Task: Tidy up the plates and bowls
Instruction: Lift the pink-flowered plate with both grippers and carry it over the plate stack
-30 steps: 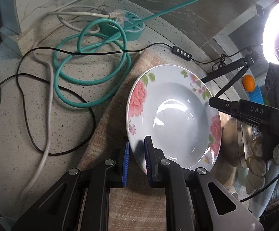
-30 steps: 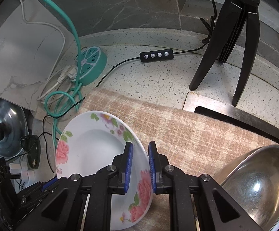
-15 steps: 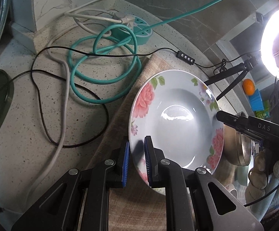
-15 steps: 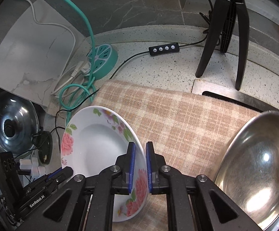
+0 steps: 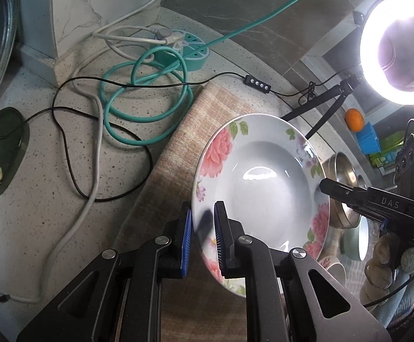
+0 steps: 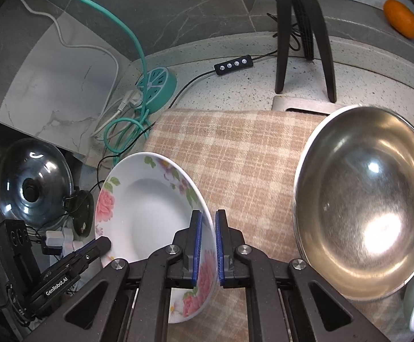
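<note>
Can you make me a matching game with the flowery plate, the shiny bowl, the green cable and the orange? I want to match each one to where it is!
Things:
1. floral plate
2. steel bowl
3. teal cable
4. orange

Places:
A. coiled on the speckled counter
B. on the ledge behind the tripod
C. held at its rim, both sets of jaws shut on it
D. on the checked cloth, right of the plate

Pairs: 1-C, 2-D, 3-A, 4-B
</note>
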A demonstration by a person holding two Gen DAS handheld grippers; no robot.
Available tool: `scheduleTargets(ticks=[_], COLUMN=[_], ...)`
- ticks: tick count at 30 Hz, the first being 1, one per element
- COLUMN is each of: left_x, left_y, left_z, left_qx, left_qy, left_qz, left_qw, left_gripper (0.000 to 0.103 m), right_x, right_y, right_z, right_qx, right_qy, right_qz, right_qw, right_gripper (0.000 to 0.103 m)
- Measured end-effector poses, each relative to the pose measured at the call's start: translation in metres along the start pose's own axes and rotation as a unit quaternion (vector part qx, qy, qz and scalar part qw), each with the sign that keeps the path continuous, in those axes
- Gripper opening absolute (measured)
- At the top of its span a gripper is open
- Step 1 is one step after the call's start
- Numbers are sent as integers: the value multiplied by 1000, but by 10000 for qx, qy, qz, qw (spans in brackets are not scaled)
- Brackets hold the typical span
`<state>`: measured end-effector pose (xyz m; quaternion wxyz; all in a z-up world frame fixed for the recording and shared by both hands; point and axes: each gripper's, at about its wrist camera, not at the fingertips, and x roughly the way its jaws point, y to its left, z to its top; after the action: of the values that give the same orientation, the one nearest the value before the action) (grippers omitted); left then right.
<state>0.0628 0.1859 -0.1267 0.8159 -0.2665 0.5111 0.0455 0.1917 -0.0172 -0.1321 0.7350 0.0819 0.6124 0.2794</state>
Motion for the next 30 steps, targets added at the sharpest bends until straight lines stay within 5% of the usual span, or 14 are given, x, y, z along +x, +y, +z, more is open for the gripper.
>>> scheduleTargets(ticks=[30], left_x=[-29], left_y=[-86], left_z=[-61], left_qx=[870], left_qy=[251], left_qz=[-409], left_qw=[9950], left_gripper=[13], right_x=[-105], right_y=[-68], right_z=[-107], right_qx=[740], right_qy=[-440], right_qz=[18], right_qw=[9963], right_gripper=[9])
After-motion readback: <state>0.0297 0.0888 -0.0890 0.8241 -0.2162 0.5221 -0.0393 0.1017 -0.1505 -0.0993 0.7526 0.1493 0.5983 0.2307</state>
